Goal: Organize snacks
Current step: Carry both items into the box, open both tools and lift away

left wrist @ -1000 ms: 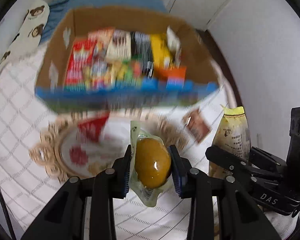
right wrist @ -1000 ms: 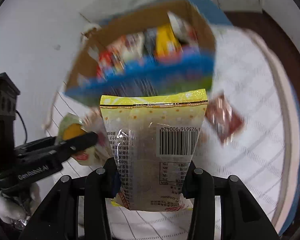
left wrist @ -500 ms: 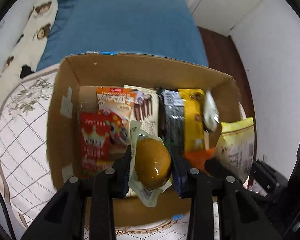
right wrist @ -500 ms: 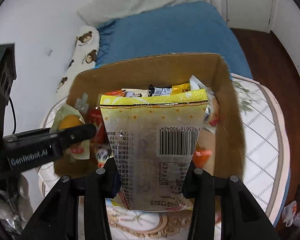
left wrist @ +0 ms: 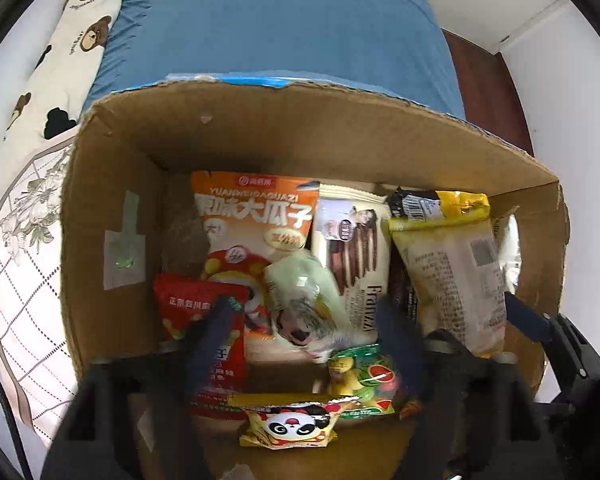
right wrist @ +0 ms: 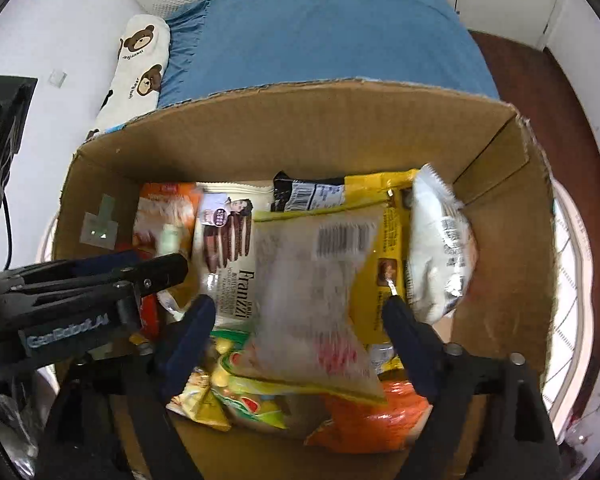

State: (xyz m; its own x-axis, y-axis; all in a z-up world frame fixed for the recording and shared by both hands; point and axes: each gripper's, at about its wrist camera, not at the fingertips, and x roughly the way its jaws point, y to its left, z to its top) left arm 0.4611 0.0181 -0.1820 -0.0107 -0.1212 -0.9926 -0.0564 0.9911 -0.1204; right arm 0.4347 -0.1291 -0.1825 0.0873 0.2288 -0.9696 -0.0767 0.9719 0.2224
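Both claws, left claw (left wrist: 304, 320) and right claw (right wrist: 300, 320), gape wide, holding nothing, above the brown cardboard box (right wrist: 300, 120). Dropping step; next, fetch more snacks.

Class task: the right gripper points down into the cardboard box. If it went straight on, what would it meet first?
Most likely the pale yellow barcode packet, blurred and lying loose between the open right gripper fingers; under it the other snacks in the cardboard box. Depth is uncertain.
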